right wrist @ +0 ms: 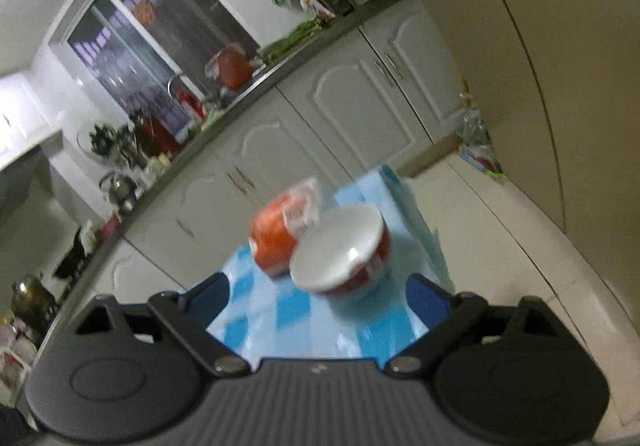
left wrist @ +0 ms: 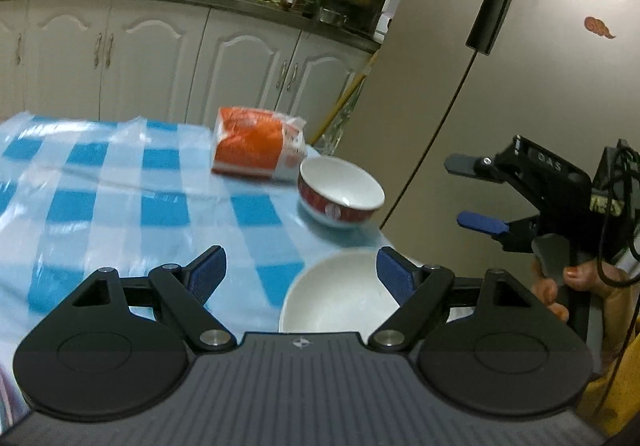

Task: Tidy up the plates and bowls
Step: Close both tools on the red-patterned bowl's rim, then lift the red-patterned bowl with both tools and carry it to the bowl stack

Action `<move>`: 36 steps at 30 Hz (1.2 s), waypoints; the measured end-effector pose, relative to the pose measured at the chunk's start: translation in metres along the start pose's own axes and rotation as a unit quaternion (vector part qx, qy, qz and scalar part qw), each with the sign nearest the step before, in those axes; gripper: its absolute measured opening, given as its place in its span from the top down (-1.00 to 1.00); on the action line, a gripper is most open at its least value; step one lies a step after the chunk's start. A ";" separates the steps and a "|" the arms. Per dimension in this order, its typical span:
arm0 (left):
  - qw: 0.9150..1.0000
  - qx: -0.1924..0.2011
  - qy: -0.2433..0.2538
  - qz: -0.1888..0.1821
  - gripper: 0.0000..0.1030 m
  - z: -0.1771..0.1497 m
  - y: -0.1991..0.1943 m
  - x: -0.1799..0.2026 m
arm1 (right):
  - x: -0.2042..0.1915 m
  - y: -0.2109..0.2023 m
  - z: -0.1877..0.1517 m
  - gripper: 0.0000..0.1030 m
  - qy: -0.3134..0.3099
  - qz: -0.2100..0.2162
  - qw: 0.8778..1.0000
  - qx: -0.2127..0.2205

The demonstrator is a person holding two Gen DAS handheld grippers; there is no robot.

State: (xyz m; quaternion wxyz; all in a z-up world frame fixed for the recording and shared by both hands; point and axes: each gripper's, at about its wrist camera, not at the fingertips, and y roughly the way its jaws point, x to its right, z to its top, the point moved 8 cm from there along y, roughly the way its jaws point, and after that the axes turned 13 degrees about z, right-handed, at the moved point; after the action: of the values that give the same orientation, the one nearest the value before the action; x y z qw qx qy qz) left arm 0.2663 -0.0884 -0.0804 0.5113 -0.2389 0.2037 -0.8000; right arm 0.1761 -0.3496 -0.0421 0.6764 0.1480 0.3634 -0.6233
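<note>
Tablecloth [left wrist: 100, 182]: blue-and-white checked cloth under clear plastic, covering the table in front of white kitchen cabinets.
Left gripper [left wrist: 301, 272]: jaws spread wide, nothing between the blue pads; it hangs above the near part of the table, tilted downward.
Orange packet [left wrist: 252, 144]: an orange-and-white plastic-wrapped pack lying on the cloth toward the far edge, just left of and behind the red bowl.
White bowl [left wrist: 340, 294]: plain white, upright, near the table's right edge; seen below the left gripper's right finger, which hides part of its rim. No pad presses on it.
Red bowl [left wrist: 340, 192]: white inside, red patterned outside, upright near the table's far right corner, beyond the white bowl and apart from it.
Right gripper [left wrist: 466, 192]: held in a hand [left wrist: 560, 286] off the table's right side, jaws wide apart and empty; its own camera looks toward the red bowl, which lies ahead of the fingertips, not between them.
Refrigerator [left wrist: 520, 86]: pale door with stickers, standing right of the table.
</note>
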 end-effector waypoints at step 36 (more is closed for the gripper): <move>0.991 -0.117 0.051 0.040 0.43 0.047 0.207 0.065 | 0.089 0.079 0.002 -0.38 0.123 0.076 0.987 -0.066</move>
State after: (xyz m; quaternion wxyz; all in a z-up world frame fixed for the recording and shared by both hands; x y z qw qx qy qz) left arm 0.4197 -0.2332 -0.1490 0.5006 -0.2474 0.3308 -0.7607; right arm 0.2481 -0.4018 -0.1207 0.6804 0.2059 0.4718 -0.5215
